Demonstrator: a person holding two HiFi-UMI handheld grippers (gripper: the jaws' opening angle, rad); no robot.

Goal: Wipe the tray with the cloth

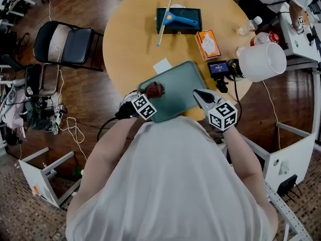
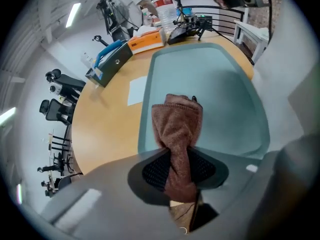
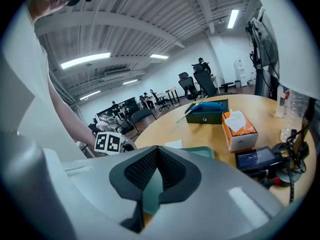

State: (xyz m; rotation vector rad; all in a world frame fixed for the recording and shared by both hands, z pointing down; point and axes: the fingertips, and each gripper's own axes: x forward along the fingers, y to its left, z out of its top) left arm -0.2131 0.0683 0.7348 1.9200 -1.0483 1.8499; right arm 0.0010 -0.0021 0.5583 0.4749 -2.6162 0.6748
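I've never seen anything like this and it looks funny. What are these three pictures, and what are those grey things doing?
A person, not a robot, holds grey tongs in each hand. One picture looks down from a camera on the person's head; the other two come from cameras on the tongs. On the round wooden table lies a green plastic tray. The left tongs squeeze a brown cloth over the tray. The right tongs seem to pinch the tray's edge.

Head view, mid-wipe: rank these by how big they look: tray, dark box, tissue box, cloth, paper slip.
1. tray
2. dark box
3. tissue box
4. cloth and paper slip: these look about alike, so I won't rank them.
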